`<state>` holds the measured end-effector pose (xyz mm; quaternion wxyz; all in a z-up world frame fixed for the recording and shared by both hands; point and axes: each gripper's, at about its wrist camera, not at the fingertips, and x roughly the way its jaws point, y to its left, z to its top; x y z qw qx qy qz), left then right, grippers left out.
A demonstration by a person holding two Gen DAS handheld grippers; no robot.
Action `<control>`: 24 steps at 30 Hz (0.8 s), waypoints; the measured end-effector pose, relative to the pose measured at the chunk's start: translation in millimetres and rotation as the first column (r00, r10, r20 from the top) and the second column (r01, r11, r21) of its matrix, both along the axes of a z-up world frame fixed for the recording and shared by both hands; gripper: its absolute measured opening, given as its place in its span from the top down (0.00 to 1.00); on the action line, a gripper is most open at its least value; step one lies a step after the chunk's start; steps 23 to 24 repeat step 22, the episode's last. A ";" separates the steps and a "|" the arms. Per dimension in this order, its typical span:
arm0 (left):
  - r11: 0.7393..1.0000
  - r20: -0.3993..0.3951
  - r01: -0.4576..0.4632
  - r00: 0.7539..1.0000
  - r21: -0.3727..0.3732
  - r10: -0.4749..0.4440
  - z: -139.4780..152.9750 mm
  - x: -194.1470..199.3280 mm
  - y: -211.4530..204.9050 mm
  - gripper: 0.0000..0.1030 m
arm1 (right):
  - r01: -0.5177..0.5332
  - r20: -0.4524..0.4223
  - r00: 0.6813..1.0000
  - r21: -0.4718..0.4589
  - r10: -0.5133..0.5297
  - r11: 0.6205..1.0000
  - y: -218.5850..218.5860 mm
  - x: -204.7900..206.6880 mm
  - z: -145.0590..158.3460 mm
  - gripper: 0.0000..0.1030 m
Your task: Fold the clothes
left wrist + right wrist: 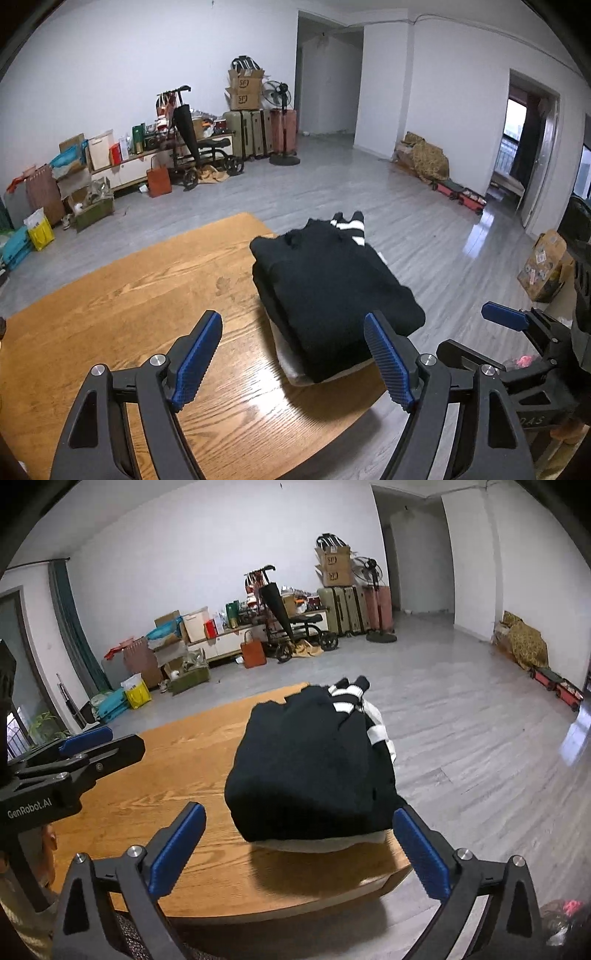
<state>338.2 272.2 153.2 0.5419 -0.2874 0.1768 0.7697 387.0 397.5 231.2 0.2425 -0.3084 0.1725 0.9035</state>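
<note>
A folded black garment (310, 764) tops a small stack of clothes near the right edge of the wooden counter (122, 295), with a pale folded piece (314, 845) under it and a black-and-white striped piece (351, 698) showing at the stack's far end. The left tool (291, 354) hangs over the counter just short of the stack, its blue ribbed pads spread wide with nothing between them; its right pad sits just before the stack's near corner, and whether it touches the cloth cannot be told. The right tool (299, 849) faces the stack's near end, pads likewise spread wide and empty, the garment lying beyond them rather than gripped. In the right wrist view the left tool's black body carries white lettering "GenRobot.AI" (29, 809). In the left wrist view the right tool's body shows raised letters that seem to read "DAS" (533, 421), partly cut off. Across the grey floor (332, 184), by the far wall, two stacked cardboard boxes (244, 90) bear a dark logo that looks like "SF", standing on suitcases (255, 134) beside a standing fan (282, 110).
</note>
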 end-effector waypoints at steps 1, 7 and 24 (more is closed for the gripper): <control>1.000 0.003 0.002 1.000 -0.003 -0.002 -1.8 0.2 0.6 0.23 | 0.004 -0.002 1.000 -0.005 -0.004 1.000 0.0 0.1 -1.8 0.00; 1.000 0.024 0.003 1.000 -0.005 -0.003 -6.2 -1.3 0.9 0.23 | 0.028 -0.005 1.000 -0.033 -0.028 0.999 0.3 0.1 -12.7 0.00; 0.999 0.036 -0.015 0.999 -0.035 0.016 -14.9 -2.2 7.6 0.23 | 0.078 0.020 0.997 -0.011 -0.077 0.997 2.5 0.6 -19.7 0.00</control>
